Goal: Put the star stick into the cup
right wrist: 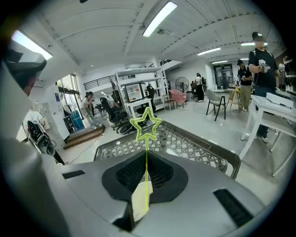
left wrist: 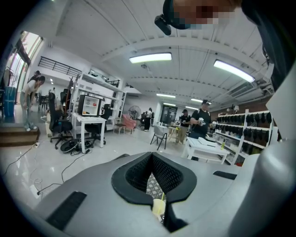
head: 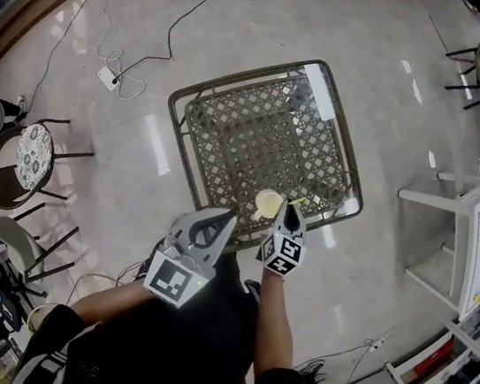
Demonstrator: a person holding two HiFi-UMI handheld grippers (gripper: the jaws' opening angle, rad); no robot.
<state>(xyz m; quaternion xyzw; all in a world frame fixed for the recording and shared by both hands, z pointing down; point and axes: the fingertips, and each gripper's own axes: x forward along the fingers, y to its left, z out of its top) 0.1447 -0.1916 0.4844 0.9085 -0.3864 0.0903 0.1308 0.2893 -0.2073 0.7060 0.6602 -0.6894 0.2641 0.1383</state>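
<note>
Right tool [right wrist: 147, 157]: closed on the star stick [right wrist: 147, 144]. The thin stem is pinched between the pads and the star end sticks out beyond the tips.
Why held so: in my judgement, gripping the stem well below the star leaves the plain end free to go into the cup first.
Left tool [left wrist: 151, 157]: its tips are closed together and hold nothing. It hovers near and left of the cup, probably parked clear of the drop.
Cup [head: 267, 204]: pale yellow and upright, it stands at the near edge of the lattice worktop [head: 257, 136].
Star stick relative to tool and cup: in the head view the right tool [head: 290, 216] is just right of the cup, with the stick [head: 298, 203] at its tip. In the right gripper view the stem's lower end overlaps the cup [right wrist: 138, 203], so it is at the rim or just over it. I cannot tell whether it is already inside.
Step in hand: probably lining up the stem over the cup's mouth before letting go.
</note>
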